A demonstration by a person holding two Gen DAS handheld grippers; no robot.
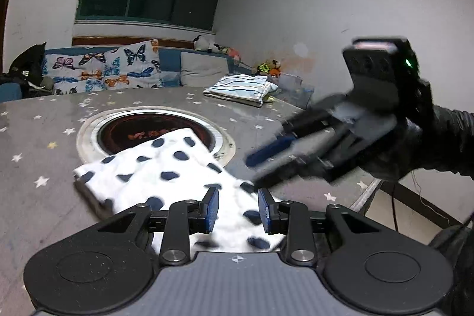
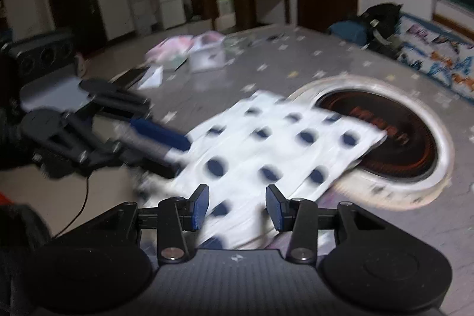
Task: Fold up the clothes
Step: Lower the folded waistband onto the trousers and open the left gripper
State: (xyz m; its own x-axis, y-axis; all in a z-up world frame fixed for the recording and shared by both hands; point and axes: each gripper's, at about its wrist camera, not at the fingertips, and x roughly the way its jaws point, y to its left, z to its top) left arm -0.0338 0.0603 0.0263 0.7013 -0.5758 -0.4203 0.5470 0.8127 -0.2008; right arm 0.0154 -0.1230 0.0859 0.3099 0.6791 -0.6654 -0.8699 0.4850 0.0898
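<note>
Both the left hand-held gripper (image 1: 238, 211) and right hand-held gripper (image 2: 237, 208) stand apart over the spotted cloth (image 1: 166, 171) on the worktop (image 1: 44, 144), seemingly gripping nothing, though blurred.

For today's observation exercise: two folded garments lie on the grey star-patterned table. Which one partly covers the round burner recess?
The white garment with dark blue dots, nearest the grippers; the blue-striped folded garment lies at the far edge.

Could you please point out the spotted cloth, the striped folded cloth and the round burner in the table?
Spotted cloth (image 1: 166, 168): left wrist view, middle of its white top face.
Striped folded cloth (image 1: 241, 88): left wrist view, centre of the top layer.
Round burner (image 1: 133, 129): left wrist view, dark inner plate.
</note>
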